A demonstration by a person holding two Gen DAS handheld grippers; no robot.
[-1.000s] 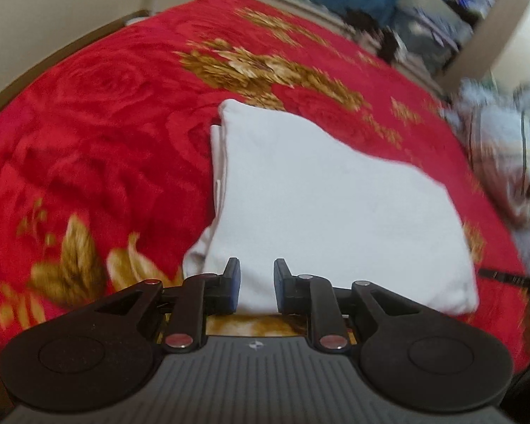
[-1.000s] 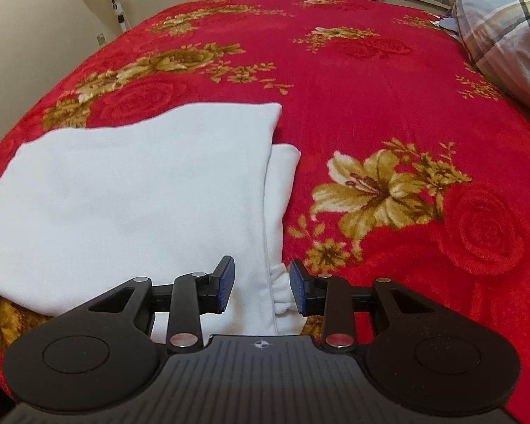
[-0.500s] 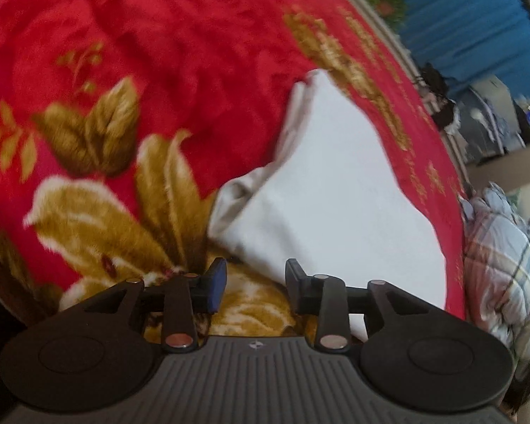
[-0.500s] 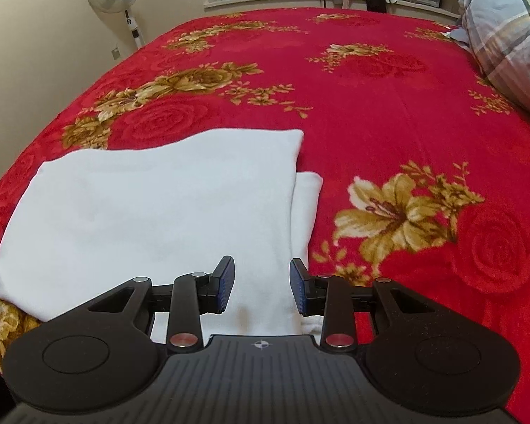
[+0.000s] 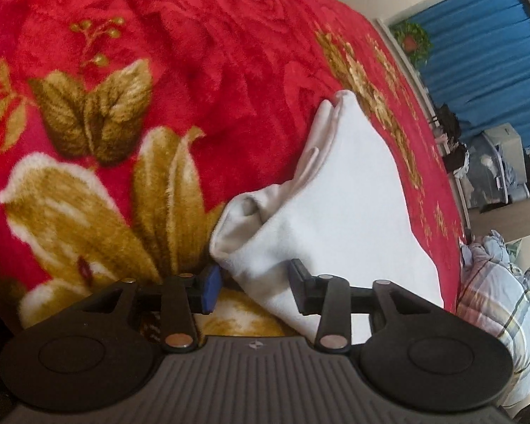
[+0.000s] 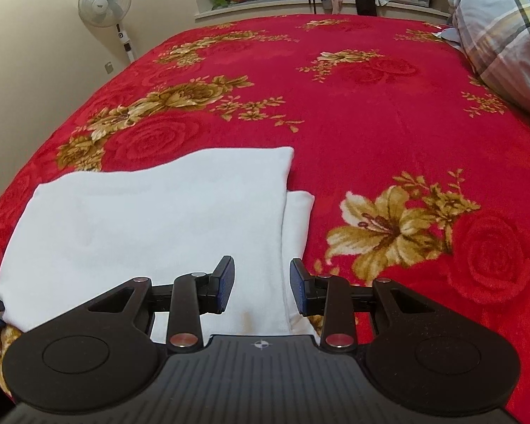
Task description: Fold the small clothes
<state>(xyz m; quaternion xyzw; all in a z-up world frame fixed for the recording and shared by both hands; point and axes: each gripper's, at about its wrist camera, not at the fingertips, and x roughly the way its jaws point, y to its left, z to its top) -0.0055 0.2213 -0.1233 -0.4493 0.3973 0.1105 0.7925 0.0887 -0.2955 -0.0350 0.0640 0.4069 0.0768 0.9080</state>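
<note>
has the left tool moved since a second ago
Yes. The left tool has swung left and dropped toward the near-left corner of the white garment; against the red blanket, that corner now lies between its open fingers.

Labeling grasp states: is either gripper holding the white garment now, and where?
Nothing held. Left gripper is open around the white garment's near corner; right gripper is open over its near edge.
</note>
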